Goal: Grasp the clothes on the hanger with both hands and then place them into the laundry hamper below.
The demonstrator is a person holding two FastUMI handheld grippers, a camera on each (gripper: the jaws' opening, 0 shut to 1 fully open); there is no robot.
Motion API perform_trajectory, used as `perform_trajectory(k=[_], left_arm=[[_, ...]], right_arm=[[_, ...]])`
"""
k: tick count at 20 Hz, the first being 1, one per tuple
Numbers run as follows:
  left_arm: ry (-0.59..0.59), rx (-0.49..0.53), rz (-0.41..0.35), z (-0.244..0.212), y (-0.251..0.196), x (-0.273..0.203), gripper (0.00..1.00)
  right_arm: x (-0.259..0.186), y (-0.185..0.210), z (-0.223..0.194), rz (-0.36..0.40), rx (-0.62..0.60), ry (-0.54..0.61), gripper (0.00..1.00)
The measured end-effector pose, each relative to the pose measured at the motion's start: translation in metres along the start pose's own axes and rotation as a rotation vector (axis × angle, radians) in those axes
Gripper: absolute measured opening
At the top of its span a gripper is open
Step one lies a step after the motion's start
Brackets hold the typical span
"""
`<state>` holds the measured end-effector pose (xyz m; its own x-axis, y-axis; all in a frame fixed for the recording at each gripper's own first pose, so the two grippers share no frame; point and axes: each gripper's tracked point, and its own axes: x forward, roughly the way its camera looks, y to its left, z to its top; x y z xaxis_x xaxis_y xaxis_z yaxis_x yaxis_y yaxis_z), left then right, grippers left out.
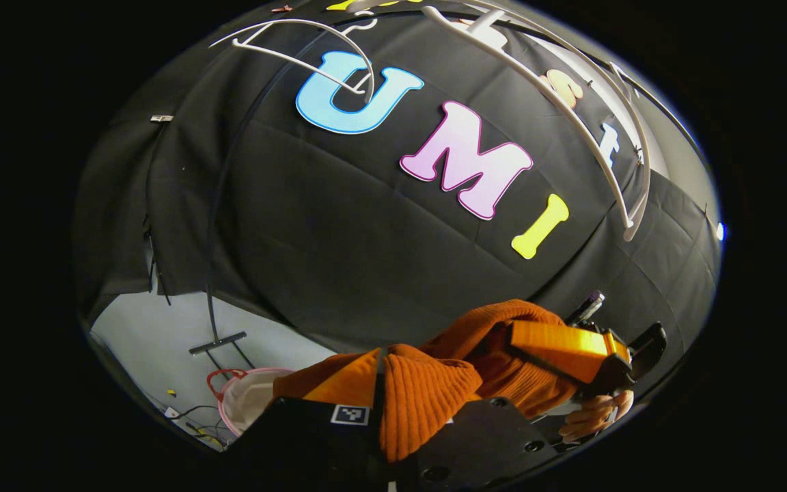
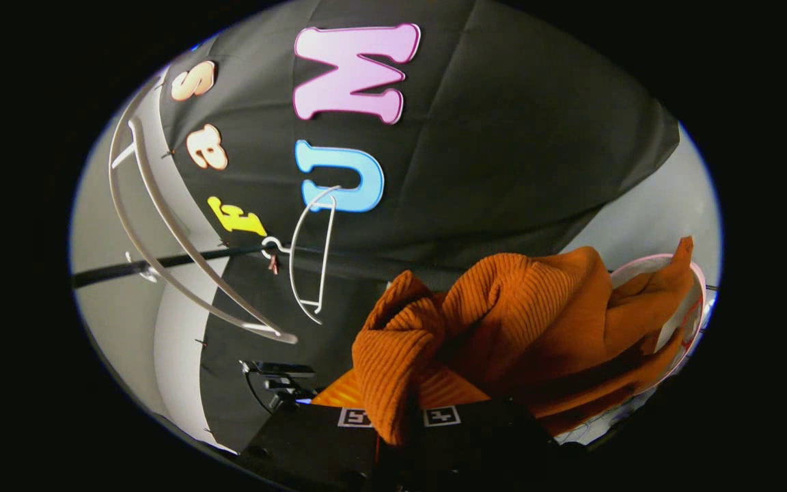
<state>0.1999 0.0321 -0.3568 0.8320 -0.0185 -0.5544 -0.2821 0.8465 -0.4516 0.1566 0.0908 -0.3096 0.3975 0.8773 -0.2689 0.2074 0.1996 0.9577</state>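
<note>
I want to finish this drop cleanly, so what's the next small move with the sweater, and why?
Probably lower both hands toward the laundry hamper. The orange sweater is off the white hangers, pinched in the left hand-held gripper and right hand-held gripper, partly draped over the hamper's rim.

Burnt-orange sweater [image 1: 427, 396], chunky vertical rib knit all over, same orange and ribbing in the right gripper view [image 2: 503, 321]. White hangers [image 1: 571, 109] up top, thin white wire-looking one [image 2: 315, 256] on a black rail [image 2: 161, 263]. Laundry hamper [image 1: 250, 400] white inside with a pink rim and reddish handle. Left gripper [image 1: 383, 427] black with orange finger and a black-and-white checker tag. Right gripper [image 1: 591, 355] orange body, black ends.
</note>
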Motion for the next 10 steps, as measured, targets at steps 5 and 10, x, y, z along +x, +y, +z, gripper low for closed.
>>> perform_trajectory(k=[5,10], left_arm=[[0.089,0.025,0.062,-0.032,0.024,-0.002,0.12],[0.249,0.048,0.157,-0.076,0.05,-0.002,0.12]], right_arm=[[-0.007,-0.088,-0.037,-0.339,-0.266,0.086,0.1],[-0.01,-0.136,-0.053,-0.564,-0.389,0.172,0.04]])
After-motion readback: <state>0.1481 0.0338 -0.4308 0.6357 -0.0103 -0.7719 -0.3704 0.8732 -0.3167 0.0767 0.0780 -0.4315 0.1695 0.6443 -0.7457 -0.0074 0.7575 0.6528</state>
